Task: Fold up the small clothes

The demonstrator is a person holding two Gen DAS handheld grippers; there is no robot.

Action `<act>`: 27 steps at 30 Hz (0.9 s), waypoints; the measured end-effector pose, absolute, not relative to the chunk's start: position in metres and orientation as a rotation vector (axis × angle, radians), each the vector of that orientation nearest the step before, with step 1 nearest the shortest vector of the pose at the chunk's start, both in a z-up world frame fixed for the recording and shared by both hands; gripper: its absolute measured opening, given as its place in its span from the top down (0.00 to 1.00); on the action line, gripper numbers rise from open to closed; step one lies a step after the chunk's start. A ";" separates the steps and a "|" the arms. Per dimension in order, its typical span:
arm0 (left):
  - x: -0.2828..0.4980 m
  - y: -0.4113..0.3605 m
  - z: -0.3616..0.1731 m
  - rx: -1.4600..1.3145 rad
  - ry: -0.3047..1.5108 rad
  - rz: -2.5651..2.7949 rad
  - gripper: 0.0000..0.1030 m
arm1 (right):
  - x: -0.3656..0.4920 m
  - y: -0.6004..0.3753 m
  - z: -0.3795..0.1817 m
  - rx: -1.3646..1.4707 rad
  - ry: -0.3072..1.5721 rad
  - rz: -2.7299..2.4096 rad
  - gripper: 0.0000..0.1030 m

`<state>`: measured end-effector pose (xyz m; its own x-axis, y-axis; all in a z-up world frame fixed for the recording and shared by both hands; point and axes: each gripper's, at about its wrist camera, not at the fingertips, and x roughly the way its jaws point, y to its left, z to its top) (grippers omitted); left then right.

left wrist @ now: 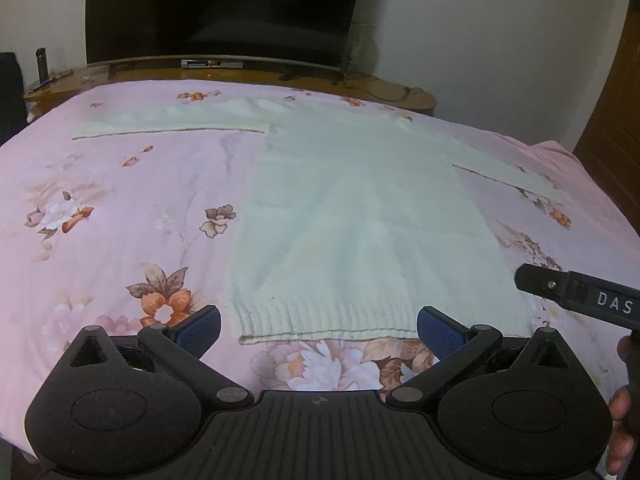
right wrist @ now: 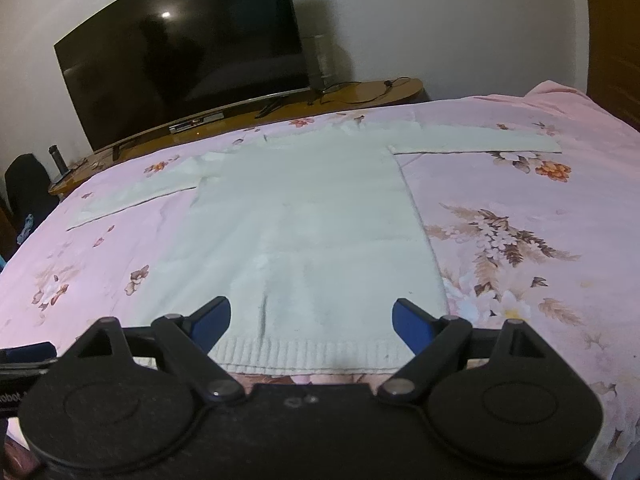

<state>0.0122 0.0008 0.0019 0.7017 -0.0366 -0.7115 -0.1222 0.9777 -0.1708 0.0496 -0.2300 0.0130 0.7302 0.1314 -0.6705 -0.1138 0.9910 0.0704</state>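
A small white knit sweater (left wrist: 352, 216) lies flat on a pink floral bedspread (left wrist: 112, 208), both sleeves spread out sideways, ribbed hem nearest me. It also shows in the right wrist view (right wrist: 304, 232). My left gripper (left wrist: 319, 326) is open and empty, hovering just short of the hem's left half. My right gripper (right wrist: 311, 322) is open and empty, over the hem's right half. Part of the right gripper's body (left wrist: 580, 292) shows at the right edge of the left wrist view.
A dark TV (right wrist: 184, 48) stands on a wooden stand (right wrist: 360, 92) beyond the bed's far edge, with cables on it. A wooden door (left wrist: 616, 128) is at the right. The pink bedspread (right wrist: 520, 240) extends on both sides of the sweater.
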 end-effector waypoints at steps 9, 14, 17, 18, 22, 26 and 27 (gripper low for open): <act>0.018 0.003 0.007 -0.192 0.788 0.095 0.00 | 0.048 -0.247 0.015 0.078 0.731 0.064 0.15; 0.018 0.003 0.020 -0.143 0.719 0.165 0.00 | 0.040 -0.249 0.024 0.027 0.611 -0.053 0.15; 0.016 0.004 0.031 -0.139 0.661 0.173 0.00 | 0.034 -0.241 0.031 -0.026 0.539 -0.063 0.15; 0.017 0.004 0.034 -0.134 0.647 0.172 0.00 | 0.033 -0.241 0.032 -0.024 0.539 -0.047 0.15; 0.025 0.014 0.038 -0.169 0.647 0.177 0.00 | 0.039 -0.246 0.031 -0.011 0.572 -0.005 0.15; 0.030 0.019 0.035 -0.150 0.683 0.193 0.00 | 0.053 -0.271 0.032 0.150 0.638 -0.028 0.15; 0.031 0.019 0.035 -0.126 0.688 0.191 0.00 | 0.055 -0.278 0.030 0.197 0.660 -0.038 0.15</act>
<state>0.0309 0.0192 0.0347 0.7561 0.1335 -0.6407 -0.2164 0.9749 -0.0523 0.0550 -0.2783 0.0301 0.7901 0.0271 -0.6124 0.0980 0.9806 0.1698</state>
